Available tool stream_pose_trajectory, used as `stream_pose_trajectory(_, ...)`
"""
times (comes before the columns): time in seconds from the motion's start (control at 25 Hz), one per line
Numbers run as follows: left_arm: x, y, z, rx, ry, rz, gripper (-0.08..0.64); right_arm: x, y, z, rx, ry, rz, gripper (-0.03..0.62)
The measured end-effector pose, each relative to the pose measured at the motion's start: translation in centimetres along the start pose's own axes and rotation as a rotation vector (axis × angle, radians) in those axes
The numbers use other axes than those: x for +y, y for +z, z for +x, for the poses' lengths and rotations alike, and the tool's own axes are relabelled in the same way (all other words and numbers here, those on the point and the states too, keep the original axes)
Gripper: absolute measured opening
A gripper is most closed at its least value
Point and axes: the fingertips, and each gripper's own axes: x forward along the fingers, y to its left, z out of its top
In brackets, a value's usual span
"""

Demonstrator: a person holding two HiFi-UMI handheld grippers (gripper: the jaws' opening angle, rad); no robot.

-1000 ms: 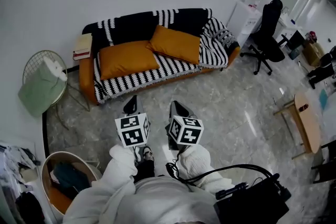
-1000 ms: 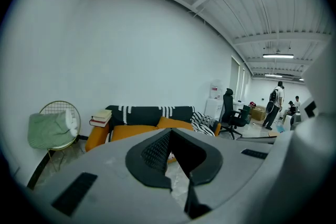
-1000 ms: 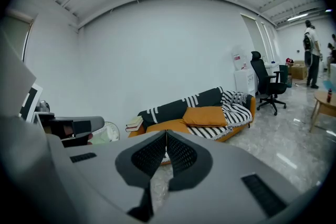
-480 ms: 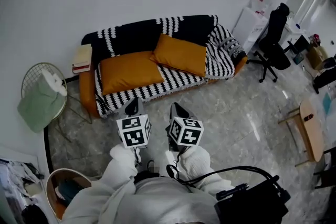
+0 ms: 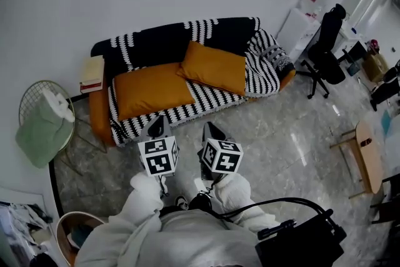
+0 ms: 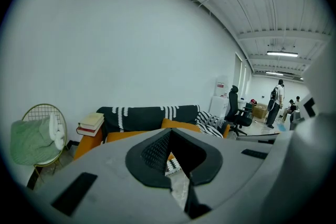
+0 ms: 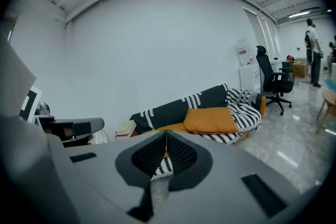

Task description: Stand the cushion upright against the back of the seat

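Two orange cushions lie flat on a sofa (image 5: 101,114) draped in a black-and-white striped blanket: the left cushion (image 5: 152,89) and the right cushion (image 5: 214,67), which overlaps it slightly. The right cushion (image 7: 210,119) also shows in the right gripper view. My left gripper (image 5: 156,127) and right gripper (image 5: 210,130) hover side by side over the floor just in front of the sofa, both shut and empty, pointing at the seat. In the left gripper view the sofa (image 6: 149,115) sits behind the closed jaws.
A stack of books (image 5: 92,74) rests on the sofa's left arm. A wire round chair with green cloth (image 5: 44,125) stands at left, a basket (image 5: 74,237) near my feet. An office chair (image 5: 326,47) and a small wooden table (image 5: 366,156) stand right. People stand far off (image 6: 276,102).
I have moved toward the sofa; it has shifted lower and closer in the head view. Both grippers have advanced with me and stay shut.
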Motion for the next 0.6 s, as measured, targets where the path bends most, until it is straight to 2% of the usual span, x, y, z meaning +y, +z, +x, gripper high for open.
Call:
stream_pose_trajectory(0.28,1.9,-0.3,1.5,0.020,0.023,-0.025,-0.002,0.7,0.6,2.6,0.024,0.006,-0.026,0.061)
stream_pose_trajectory(0.48,4.8,-0.7,4.1,0.044,0.074,-0.067,-0.002,1.7,1.0,6.0,0.044,0.037,-0.064,0.061)
stream_pose_trajectory(0.6,5.7,0.2,6.5,0.040,0.100,-0.080,-0.002,1.3,2.3,8.5,0.043,0.057,-0.089,0.061)
